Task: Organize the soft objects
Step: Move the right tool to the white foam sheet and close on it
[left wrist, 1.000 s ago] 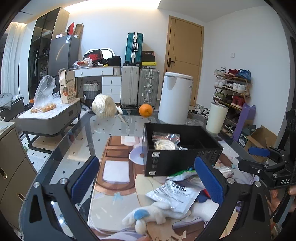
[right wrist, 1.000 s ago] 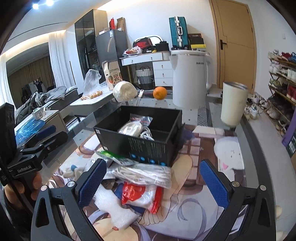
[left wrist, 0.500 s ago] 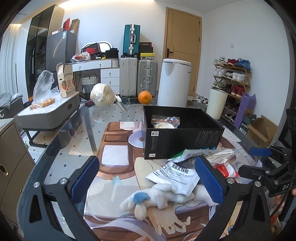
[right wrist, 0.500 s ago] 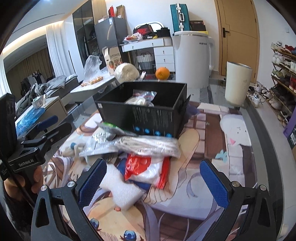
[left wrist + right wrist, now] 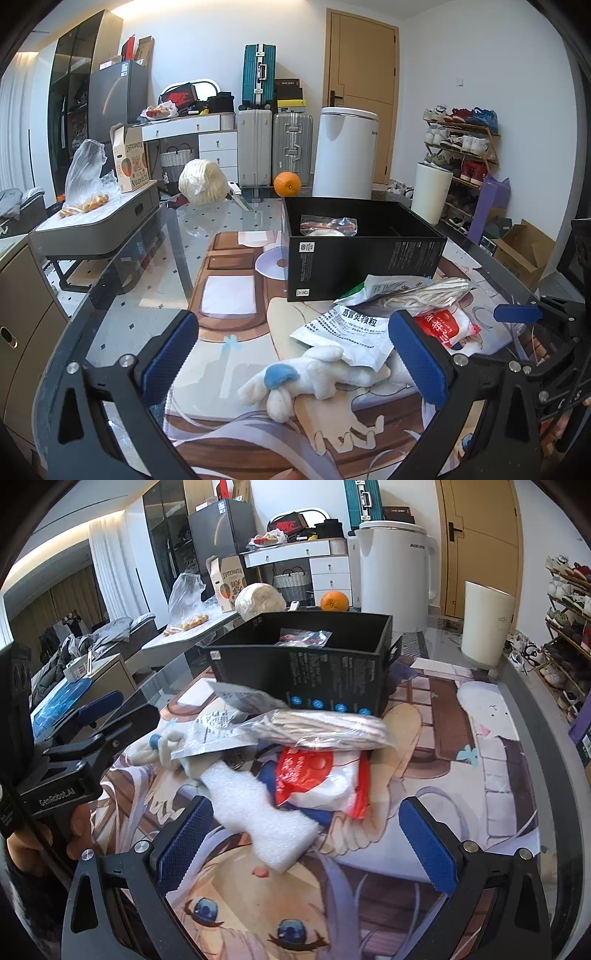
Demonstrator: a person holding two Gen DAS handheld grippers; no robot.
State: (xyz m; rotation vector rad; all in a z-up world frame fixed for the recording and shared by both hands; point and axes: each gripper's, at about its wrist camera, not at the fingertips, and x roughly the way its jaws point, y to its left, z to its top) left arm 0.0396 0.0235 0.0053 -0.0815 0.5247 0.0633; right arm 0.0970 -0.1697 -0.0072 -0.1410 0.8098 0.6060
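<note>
My left gripper (image 5: 295, 363) wide open over the plush toy (image 5: 314, 374), my right gripper (image 5: 306, 836) wide open around the foam block (image 5: 258, 819), both empty, black box (image 5: 306, 664) behind.

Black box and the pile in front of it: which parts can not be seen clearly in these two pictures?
- Black box: in the left wrist view its floor is hidden by its own front wall; only one clear bag shows.
- Plush toy: its body is covered by the white printed pouch; in the right wrist view, also by the foam piece.
- Red and white bag: its top lies under the bagged cord bundle.
</note>
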